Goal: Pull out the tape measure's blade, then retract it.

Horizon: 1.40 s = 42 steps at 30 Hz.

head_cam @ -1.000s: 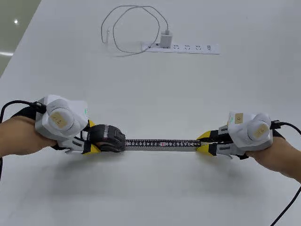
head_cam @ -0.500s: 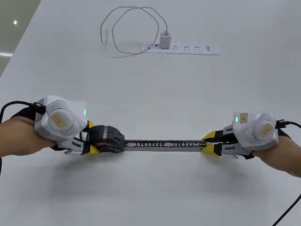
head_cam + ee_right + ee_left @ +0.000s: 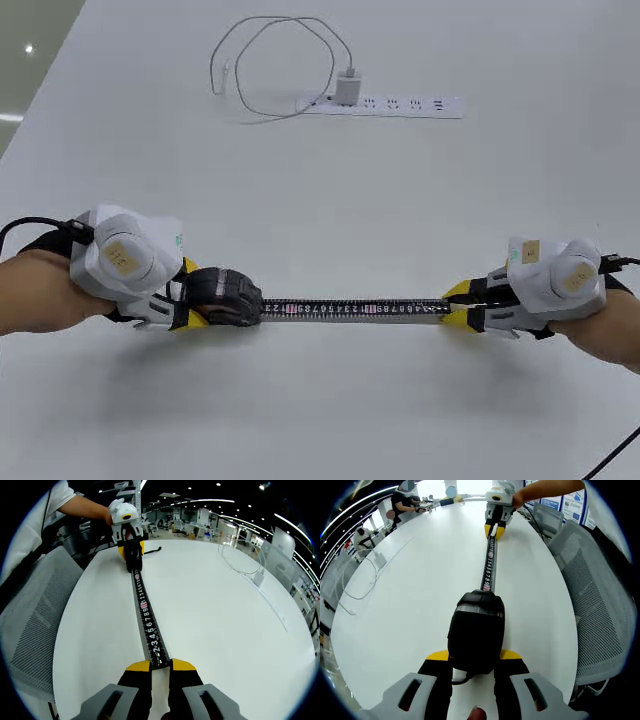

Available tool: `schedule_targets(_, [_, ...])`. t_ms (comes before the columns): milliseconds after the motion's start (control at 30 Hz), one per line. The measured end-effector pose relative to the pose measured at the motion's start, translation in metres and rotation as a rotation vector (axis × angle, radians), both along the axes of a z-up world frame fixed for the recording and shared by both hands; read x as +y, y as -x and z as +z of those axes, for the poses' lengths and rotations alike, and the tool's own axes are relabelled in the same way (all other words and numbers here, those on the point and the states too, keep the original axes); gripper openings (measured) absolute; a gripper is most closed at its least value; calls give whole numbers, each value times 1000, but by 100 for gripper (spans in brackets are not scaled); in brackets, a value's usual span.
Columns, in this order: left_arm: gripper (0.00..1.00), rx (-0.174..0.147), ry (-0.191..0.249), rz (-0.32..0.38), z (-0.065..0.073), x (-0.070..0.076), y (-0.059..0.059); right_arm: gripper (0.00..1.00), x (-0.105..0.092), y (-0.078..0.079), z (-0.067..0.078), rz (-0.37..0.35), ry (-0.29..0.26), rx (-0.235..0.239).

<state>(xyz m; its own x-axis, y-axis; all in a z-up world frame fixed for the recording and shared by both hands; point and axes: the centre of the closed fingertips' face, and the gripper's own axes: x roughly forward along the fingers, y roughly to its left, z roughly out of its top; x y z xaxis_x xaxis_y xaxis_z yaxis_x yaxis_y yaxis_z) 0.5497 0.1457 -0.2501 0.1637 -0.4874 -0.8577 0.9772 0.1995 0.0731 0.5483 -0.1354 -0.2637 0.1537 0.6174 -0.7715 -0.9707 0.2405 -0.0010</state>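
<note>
Right gripper [image 3: 160,668]: jaws pinched almost together on the free end of the blade [image 3: 148,622], a yellow tip on either side, and the low numbers start right at the jaws. Left gripper [image 3: 474,656]: jaws spread to the width of the case [image 3: 476,625] and clamped on its rear, one yellow tip on each flank, with the case mouth facing away from the gripper. Key relation: the blade runs straight from one gripper to the other. Its long axis goes left-right across the head view, in line with both grippers' own jaw axes. The case is at the far end of the blade from the right gripper, and the blade tip is at the far end from the left. The blade looks taut and flat, on or just above the white table [image 3: 330,190], can't tell which. Tape measure [image 3: 228,296] sits near the table's front edge, close to the person, with the grippers well apart. Judgement: pull-out is late or about done, retraction not yet begun. The next move depends on the right gripper travelling along the blade axis, either away from the case to extend or back toward it to feed the blade in. Off-axis drift could twist or kink the blade, and releasing the tip at this extension could make it snap back. At the far side are a power strip [image 3: 400,103], a charger [image 3: 350,86] and a looped cable [image 3: 262,60], well apart from the work.
</note>
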Motion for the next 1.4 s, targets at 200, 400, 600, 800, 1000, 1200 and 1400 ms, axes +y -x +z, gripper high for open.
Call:
schedule_targets(200, [27, -6, -8, 1, 0, 0, 0, 8, 1, 2, 0, 0, 8, 16])
schedule_targets(400, [27, -10, -11, 0, 0, -1, 0, 8, 1, 3, 0, 45, 43, 18])
schedule_targets(600, [28, -7, -12, 18, 0, -1, 0, 9, 0, 3, -1, 68, 63, 14])
schedule_targets(800, [28, -8, -11, 25, 0, -1, 0, 10, 0, 2, -1, 92, 78, 4])
schedule_targets(1000, [28, -8, -13, 39, 1, -2, 0, 10, 0, 1, -1, 89, 82, 9])
schedule_targets(1200, [29, -12, -17, 44, 1, -2, 0, 11, 0, 0, -2, 108, 99, 5])
schedule_targets(1400, [29, -14, -15, 44, 1, -2, 0, 11, 0, 0, -2, 113, 107, 7])
